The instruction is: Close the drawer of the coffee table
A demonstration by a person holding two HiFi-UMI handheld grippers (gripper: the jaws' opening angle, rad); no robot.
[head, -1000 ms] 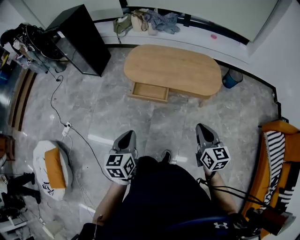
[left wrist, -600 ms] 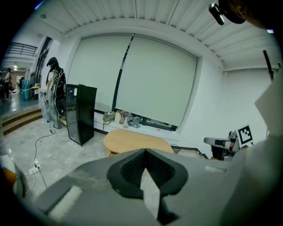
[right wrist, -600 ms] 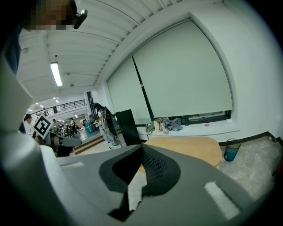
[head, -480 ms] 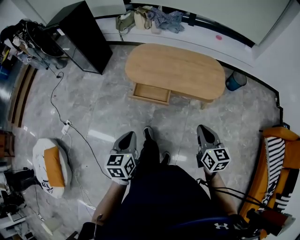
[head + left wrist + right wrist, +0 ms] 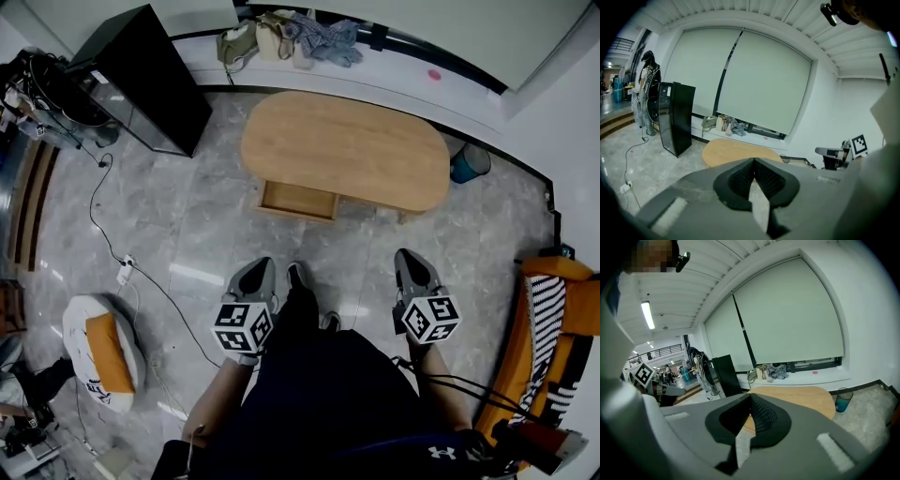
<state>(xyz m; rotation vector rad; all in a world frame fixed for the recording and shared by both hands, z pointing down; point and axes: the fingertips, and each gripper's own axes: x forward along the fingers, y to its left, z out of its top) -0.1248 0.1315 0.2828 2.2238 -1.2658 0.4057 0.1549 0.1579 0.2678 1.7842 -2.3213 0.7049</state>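
In the upper left of the head view stands a black cabinet point(image 5: 141, 80). Below it a cable point(image 5: 141, 272) trails across the marble floor. Both lie off the line to the table, but the feet are best kept to the right of that cable.

The left gripper point(image 5: 255, 274) sits low and just left of centre. Its own view shows the 2 jaws pressed together with nothing between them. That suits the job, since a closed tip makes a blunt pusher.

The drawer point(image 5: 298, 200) is in the upper middle of the frame. It juts out from the near edge of the coffee table point(image 5: 347, 145), under the table's left half, and it is well apart from both grippers. It looks empty, though from this height I cannot be sure.

I judge the step in hand to be the approach. To do it well:
- Close the gap and stoop, so the tip comes down level with the drawer's front panel.
- Meet the middle of that panel, not a corner.
- Push straight back along the slide, so the drawer does not skew and jam.

The left gripper stands nearer in line with the drawer, so it is the natural one to use.

The right gripper point(image 5: 411, 261), low and right of centre, also has its jaws together and holds nothing. It can stay clear of the push.

A blue bin point(image 5: 467, 161) stands by the table's right end, out of the way.
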